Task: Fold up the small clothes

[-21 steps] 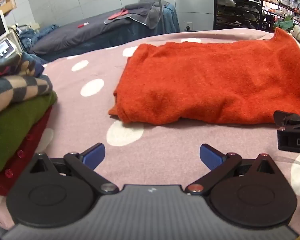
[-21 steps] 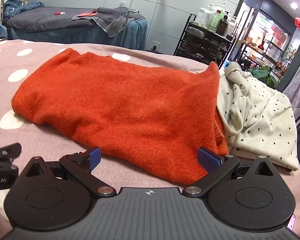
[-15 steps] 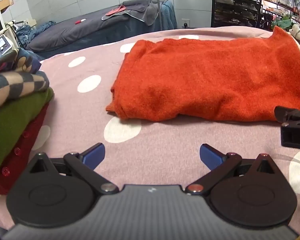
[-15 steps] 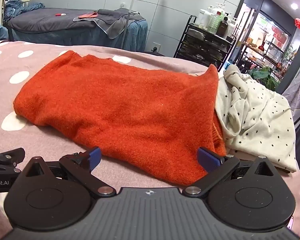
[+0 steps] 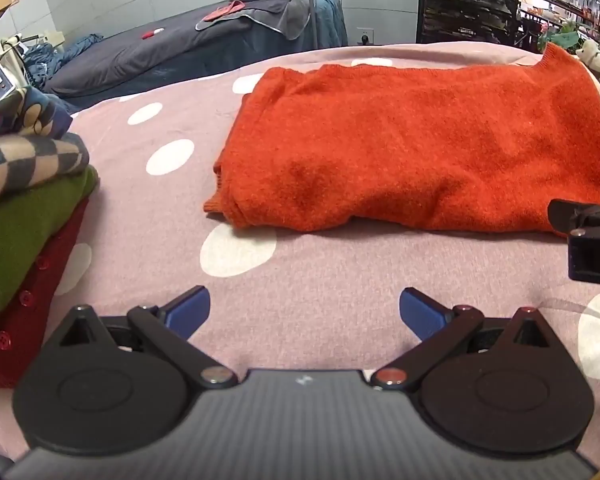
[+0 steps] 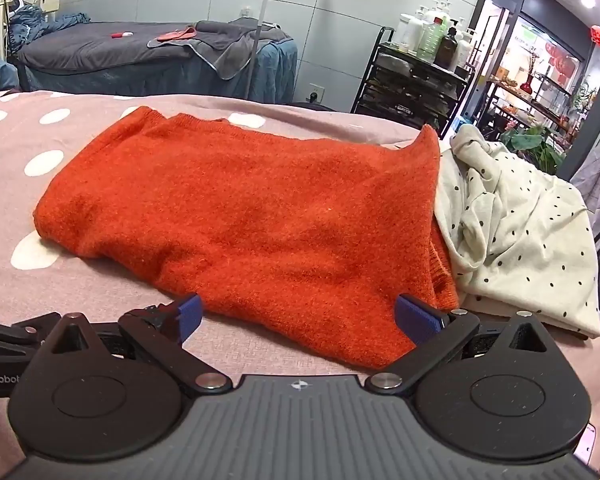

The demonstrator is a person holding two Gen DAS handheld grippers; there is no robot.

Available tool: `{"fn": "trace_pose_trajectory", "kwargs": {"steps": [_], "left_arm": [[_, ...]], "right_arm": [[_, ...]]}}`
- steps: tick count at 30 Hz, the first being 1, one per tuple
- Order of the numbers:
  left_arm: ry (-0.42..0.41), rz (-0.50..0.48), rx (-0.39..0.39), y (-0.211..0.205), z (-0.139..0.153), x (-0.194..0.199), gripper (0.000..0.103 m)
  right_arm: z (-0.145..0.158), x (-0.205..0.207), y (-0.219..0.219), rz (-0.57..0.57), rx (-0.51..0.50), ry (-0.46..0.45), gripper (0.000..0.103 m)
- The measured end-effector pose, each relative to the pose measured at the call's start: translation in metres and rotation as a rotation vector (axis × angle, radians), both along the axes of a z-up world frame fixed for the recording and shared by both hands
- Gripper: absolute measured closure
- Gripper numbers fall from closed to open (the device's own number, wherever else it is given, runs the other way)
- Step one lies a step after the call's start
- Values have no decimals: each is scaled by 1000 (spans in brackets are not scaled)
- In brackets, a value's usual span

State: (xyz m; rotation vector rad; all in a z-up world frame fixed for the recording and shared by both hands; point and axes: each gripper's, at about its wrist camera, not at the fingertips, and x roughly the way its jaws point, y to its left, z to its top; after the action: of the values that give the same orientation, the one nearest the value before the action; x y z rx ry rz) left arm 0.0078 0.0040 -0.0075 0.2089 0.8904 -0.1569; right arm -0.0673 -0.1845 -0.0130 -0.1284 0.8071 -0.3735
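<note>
Both grippers drew back; orange sweater (image 6: 260, 220) lies beyond right fingers (image 6: 414, 318).

Bed (image 5: 340, 272): covered with a mauve-pink sheet printed with large white dots.

Lying directly on it:
- Orange knit sweater (image 5: 412, 148), folded into a long flat band across the middle of the bed.
- Cream garment with black dots (image 6: 520, 232), rumpled, at the sweater's right end and touching it; the sweater's edge overlaps it.
- Stack of folded clothes (image 5: 24, 216) at the left edge, well apart from the sweater: dark red buttoned piece at the bottom, green one above, then a grey-and-cream checked one, with a patterned one on top.
</note>
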Motion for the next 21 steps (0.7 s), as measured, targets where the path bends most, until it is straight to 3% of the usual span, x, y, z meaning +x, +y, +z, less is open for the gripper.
{"fn": "trace_pose_trajectory", "kwargs": {"steps": [21], "left_arm": [[8, -5, 11, 0, -3, 2, 0]], "right_arm": [[-1, 1, -3, -8, 9, -4, 0]]}}
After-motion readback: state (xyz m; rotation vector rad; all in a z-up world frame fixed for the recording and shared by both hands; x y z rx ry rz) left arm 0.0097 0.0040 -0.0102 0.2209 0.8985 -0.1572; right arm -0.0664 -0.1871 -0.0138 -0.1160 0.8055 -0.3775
